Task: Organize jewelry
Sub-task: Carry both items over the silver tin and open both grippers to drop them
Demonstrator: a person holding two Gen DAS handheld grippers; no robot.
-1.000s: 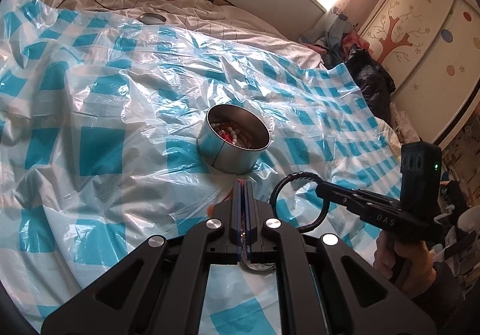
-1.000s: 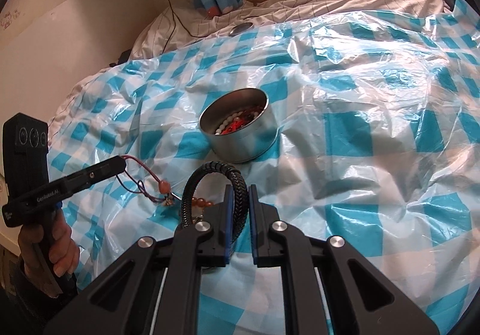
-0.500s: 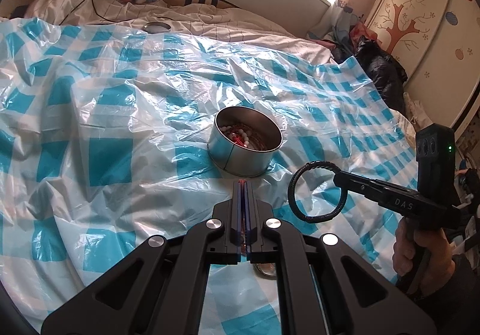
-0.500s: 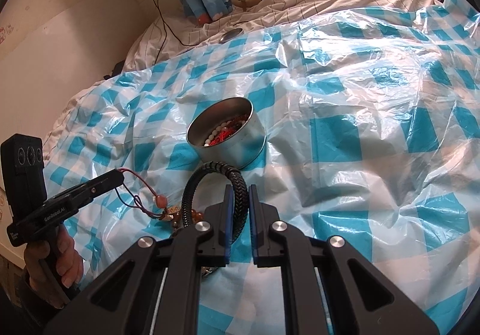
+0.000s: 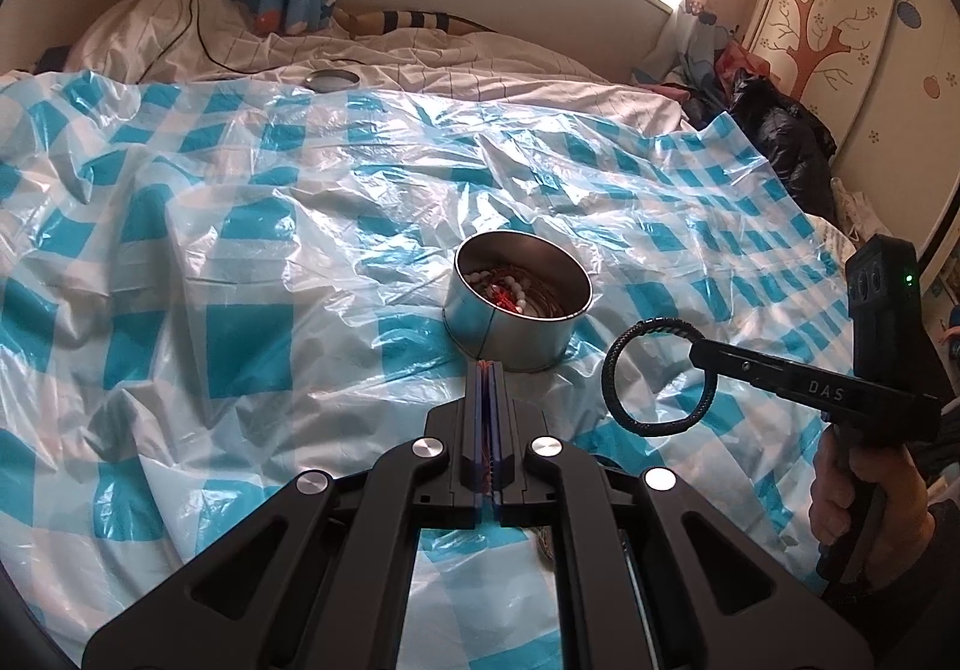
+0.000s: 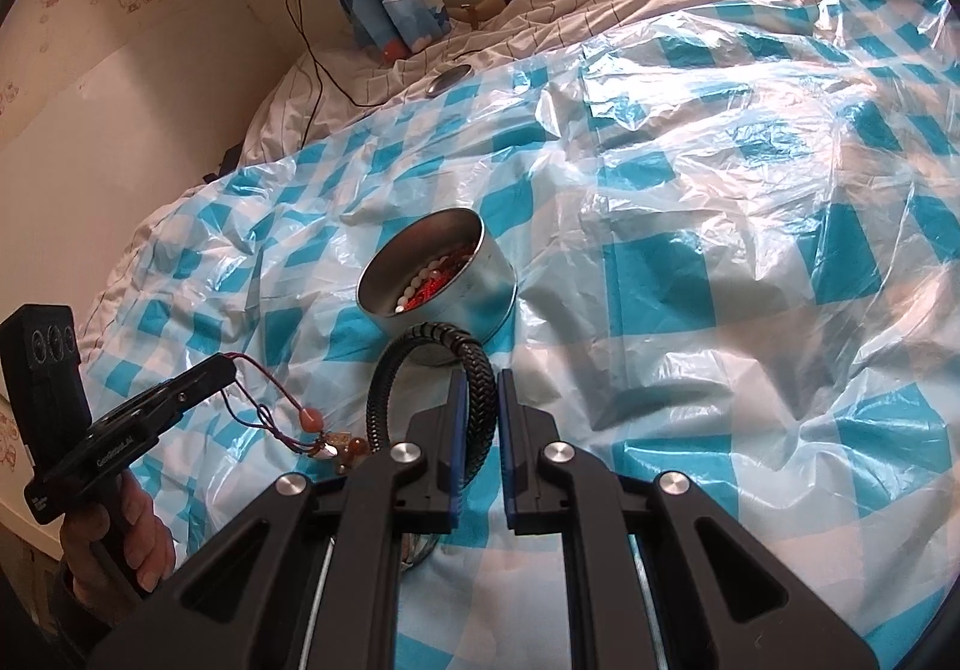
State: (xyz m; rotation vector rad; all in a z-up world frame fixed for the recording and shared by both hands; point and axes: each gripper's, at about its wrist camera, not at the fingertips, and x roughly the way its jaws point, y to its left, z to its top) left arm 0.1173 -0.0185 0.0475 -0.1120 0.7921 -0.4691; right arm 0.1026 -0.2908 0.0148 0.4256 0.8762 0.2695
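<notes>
Right wrist view: my right gripper [image 6: 477, 400] is clamped on a black braided bracelet [image 6: 420, 364], whose loop stands up between the blue pads. Just past the loop sits a round metal tin [image 6: 444, 280] on the blue-and-white checked plastic sheet [image 6: 690, 280] covering the bed; white beads and red jewelry already lie inside it. To the left, my left gripper [image 6: 225, 367] is closed on a thin red cord necklace [image 6: 276, 406], and its amber beads and small pendant hang down to about the sheet; I cannot tell if they touch it. Left wrist view: the left gripper [image 5: 489, 370] shows its pads pressed together with the red cord between them, aimed at the tin [image 5: 516, 310], with the bracelet [image 5: 657, 379] held up just right of it.

Risks, as I judge them: the stiff loop could catch the tin's rim and tip it on the soft, slippery plastic, or the dangling cord could snag the bracelet, since both are near.

Both grippers tilt downward toward the tin, each hand [image 5: 852, 490] wrapped around a pistol-style handle.
</notes>
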